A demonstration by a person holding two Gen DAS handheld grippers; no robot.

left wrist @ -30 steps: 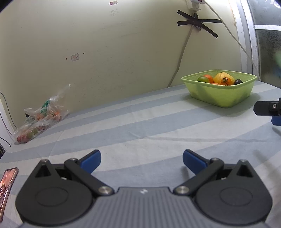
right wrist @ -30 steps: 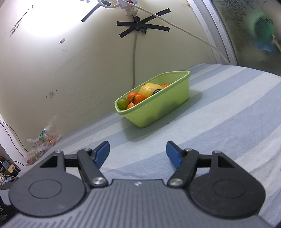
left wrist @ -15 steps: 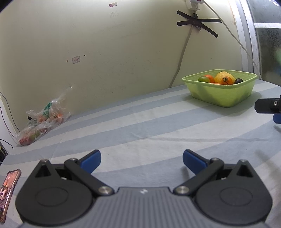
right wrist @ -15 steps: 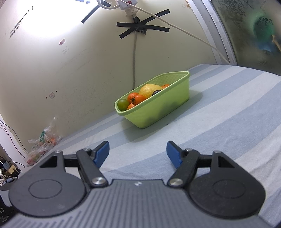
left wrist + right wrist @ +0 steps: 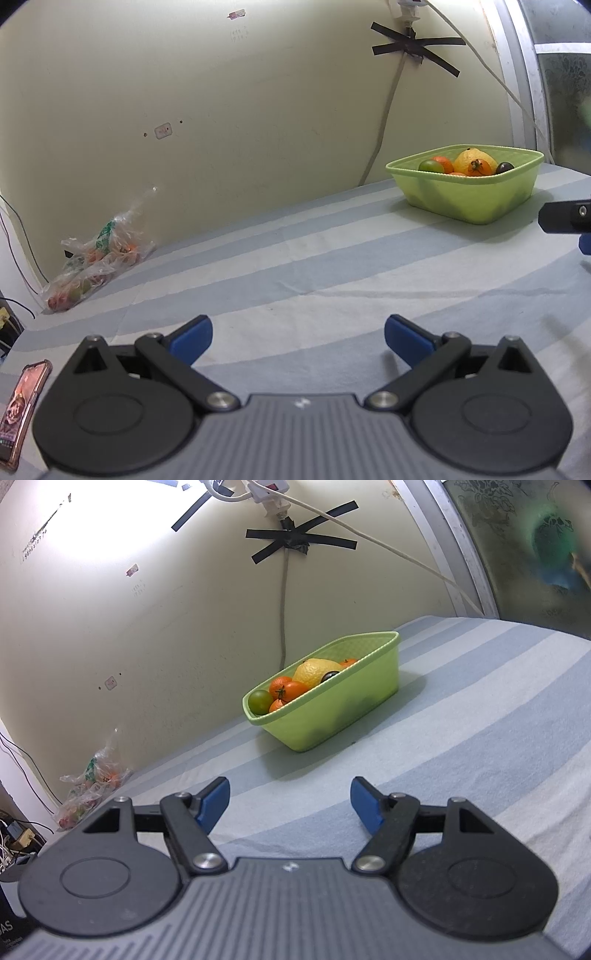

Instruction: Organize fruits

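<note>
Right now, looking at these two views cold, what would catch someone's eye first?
Probably the lime-green basket of fruit standing on the striped cloth near the wall, topped by a big yellow citrus. Next, the black tape cross on the wall above it, and the clear bag of fruit at the cloth's far left edge.

Striped blue-white sheet [image 5: 295, 266] covers surface. Green basket [image 5: 332, 716] of fruit sits ahead of right gripper, far right of left one. Clear bag [image 5: 92, 266] of fruit lies far left by wall. Phone [image 5: 22, 406] flat at left gripper's near left.
</note>
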